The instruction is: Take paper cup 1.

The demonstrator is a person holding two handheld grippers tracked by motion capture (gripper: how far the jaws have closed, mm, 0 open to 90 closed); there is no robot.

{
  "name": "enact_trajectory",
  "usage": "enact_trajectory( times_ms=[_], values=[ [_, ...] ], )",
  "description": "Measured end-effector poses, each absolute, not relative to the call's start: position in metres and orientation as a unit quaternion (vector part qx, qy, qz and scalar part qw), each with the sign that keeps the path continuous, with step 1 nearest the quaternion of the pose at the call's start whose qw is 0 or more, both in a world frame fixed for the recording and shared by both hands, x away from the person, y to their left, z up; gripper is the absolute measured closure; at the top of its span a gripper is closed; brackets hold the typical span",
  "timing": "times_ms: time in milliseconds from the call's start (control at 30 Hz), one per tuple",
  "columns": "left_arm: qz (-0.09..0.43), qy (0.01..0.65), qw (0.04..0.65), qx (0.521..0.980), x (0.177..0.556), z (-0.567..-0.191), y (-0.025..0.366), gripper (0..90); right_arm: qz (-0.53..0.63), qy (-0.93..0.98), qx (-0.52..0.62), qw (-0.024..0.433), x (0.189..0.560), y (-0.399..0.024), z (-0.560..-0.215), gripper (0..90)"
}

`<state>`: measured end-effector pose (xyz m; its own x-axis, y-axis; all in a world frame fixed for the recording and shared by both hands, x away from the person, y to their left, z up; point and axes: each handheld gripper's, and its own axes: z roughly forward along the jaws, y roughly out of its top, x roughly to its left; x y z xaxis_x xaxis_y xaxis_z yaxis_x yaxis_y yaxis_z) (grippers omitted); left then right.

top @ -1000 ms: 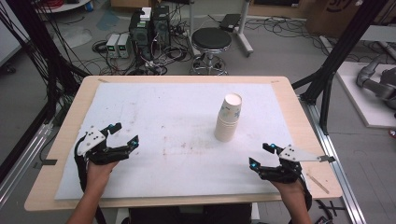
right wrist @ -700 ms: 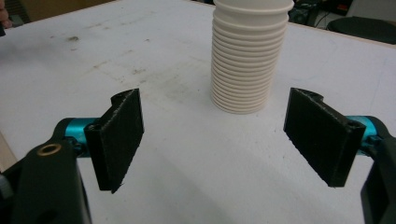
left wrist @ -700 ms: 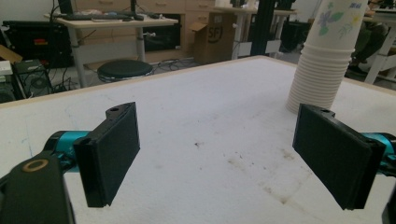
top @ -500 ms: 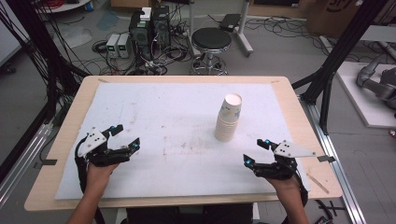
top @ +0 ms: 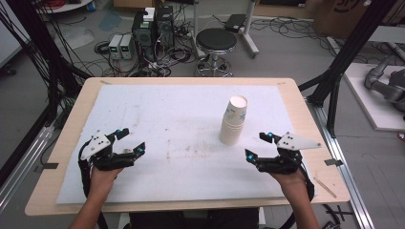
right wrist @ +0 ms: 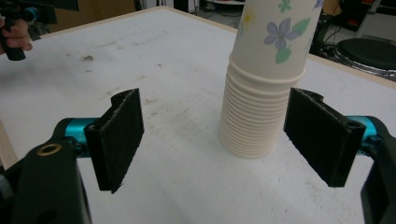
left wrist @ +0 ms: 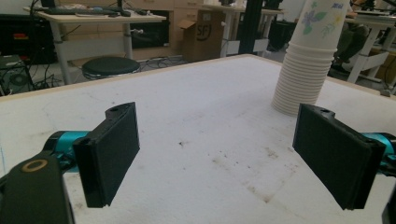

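- cup stack [top: 233, 121]: a nested column of paper cups, upright on the white mat [top: 191, 119], right of centre on the bench [top: 305, 124]; the top cup carries a flower print and its mouth is open upward
- handling, judged: light overall, thin-walled and easily crushed; the nested lower section is stiffer than the single top cup, and the paper surface should give fair friction against the tool pads
- grip point, judged: to move the whole stack, close on the ribbed lower section; to separate one cup, take the printed top cup just under its rim with light pressure, since the stack may lift with it or tip
- right tool [top: 261, 146]: jaws spread wide, holding nothing, at about 5 o'clock from the stack and near it; in the right gripper view the stack stands between the jaw lines, closer to the right-hand pad [right wrist: 322, 133], not touching
- left tool [top: 131, 140]: jaws spread wide, empty, well apart from the stack at about 8 o'clock from it
- surroundings: the mat is stained; nothing lies between either tool and the stack
- beyond the bench at 12 o'clock: a stool [top: 216, 40] and electronics with cables on the floor, out of the working path
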<state>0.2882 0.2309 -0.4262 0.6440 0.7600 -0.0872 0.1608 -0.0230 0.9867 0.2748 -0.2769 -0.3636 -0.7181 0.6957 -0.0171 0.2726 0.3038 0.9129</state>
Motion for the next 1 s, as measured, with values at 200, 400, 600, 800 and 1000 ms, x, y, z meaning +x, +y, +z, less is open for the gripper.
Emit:
enact_trajectory(
  times_ms=[200,400,600,800,1000],
  values=[
    [0.243,0.342,0.606,0.675,0.288,-0.428,0.228,15.1,0.495,0.786,0.304,0.213,0.287,-0.270,-0.348,20.4],
    [0.239,0.342,0.605,0.678,0.288,-0.429,0.228,15.1,0.481,0.793,0.308,0.213,0.304,-0.262,-0.337,20.4],
    [0.235,0.341,0.604,0.680,0.289,-0.430,0.227,15.1,0.466,0.794,0.328,0.211,0.325,-0.256,-0.327,20.4],
    [0.234,0.342,0.605,0.680,0.289,-0.431,0.228,15.1,0.448,0.800,0.337,0.214,0.347,-0.250,-0.318,20.4],
    [0.231,0.343,0.607,0.678,0.290,-0.431,0.227,15.1,0.443,0.803,0.344,0.201,0.362,-0.246,-0.314,20.4]
  ],
)
